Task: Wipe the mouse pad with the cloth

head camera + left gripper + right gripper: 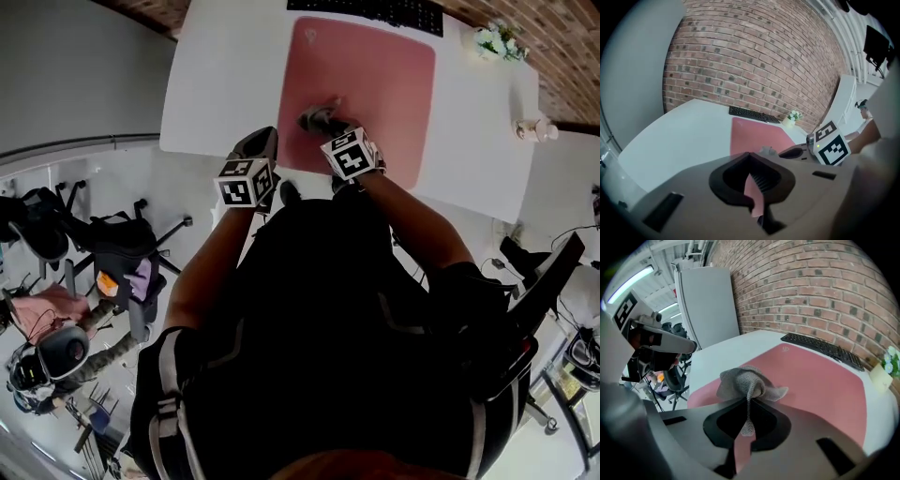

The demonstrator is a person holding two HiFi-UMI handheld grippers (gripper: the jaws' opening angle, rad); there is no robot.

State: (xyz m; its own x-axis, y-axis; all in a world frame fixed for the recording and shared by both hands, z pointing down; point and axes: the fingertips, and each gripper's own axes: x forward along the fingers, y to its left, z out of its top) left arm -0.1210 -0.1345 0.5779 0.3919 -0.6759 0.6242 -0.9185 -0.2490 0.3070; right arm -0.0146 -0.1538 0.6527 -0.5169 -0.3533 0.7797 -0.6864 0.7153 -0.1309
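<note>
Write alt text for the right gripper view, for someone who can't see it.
The right gripper pinches a crumpled grey cloth that rests on a pink mouse pad on a white table. A black keyboard lies along the pad's far edge, in front of a brick wall.

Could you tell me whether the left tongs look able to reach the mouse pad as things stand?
Probably yes: the left tongs hover shut and empty just beside the mouse pad, nothing between; the right tongs hold the cloth on its near part only.
</note>
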